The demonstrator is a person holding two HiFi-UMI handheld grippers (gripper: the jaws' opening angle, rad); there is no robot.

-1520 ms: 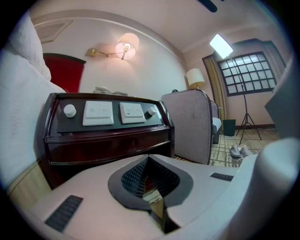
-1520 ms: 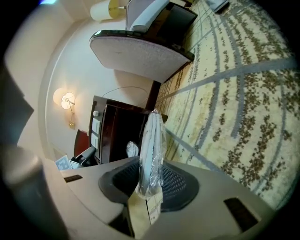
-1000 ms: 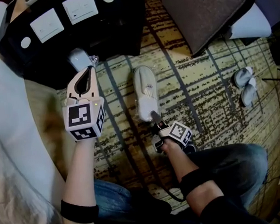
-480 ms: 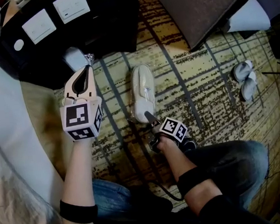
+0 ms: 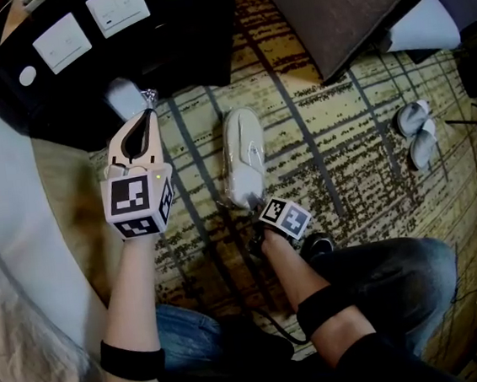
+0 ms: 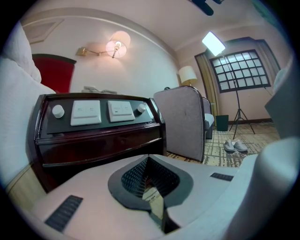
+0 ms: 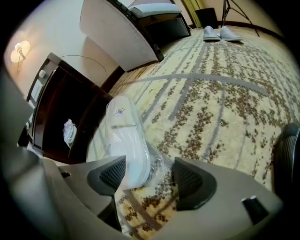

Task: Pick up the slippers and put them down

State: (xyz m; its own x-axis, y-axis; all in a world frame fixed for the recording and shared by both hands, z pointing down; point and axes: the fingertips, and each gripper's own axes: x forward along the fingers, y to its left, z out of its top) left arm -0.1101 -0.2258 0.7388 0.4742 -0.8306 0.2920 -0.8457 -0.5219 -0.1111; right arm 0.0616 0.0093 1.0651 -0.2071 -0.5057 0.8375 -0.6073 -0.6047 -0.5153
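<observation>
- My right gripper (image 5: 256,209) points steeply down at the patterned carpet (image 5: 345,158). Its fingers have just been opening and now stand wide.
- In the right gripper view, the heel end of the white slipper (image 7: 125,145) lies between the two pads (image 7: 112,173). It is close to the pad on the 9 o'clock side. Neither pad presses on it, so I hold nothing there.
- The slipper is in clear plastic wrap and lies flat on the carpet. Its toe points to 12 o'clock from the right gripper (image 7: 150,176).
- In the head view, the slipper (image 5: 244,156) sits just left of centre, between my two grippers.
- My left gripper (image 5: 147,112) is at 9 o'clock of the slipper, well apart from it, and aims at the dark nightstand (image 5: 58,86).
- In the left gripper view, the left gripper (image 6: 149,158) has its fingers fully together, with nothing between them.
- A second pair of slippers (image 5: 416,133) lies side by side at 3 o'clock, near the edge of the head view.
- A grey chair (image 5: 346,5) stands at 1 o'clock.
- A white bed (image 5: 3,211) fills the 9 o'clock side.
</observation>
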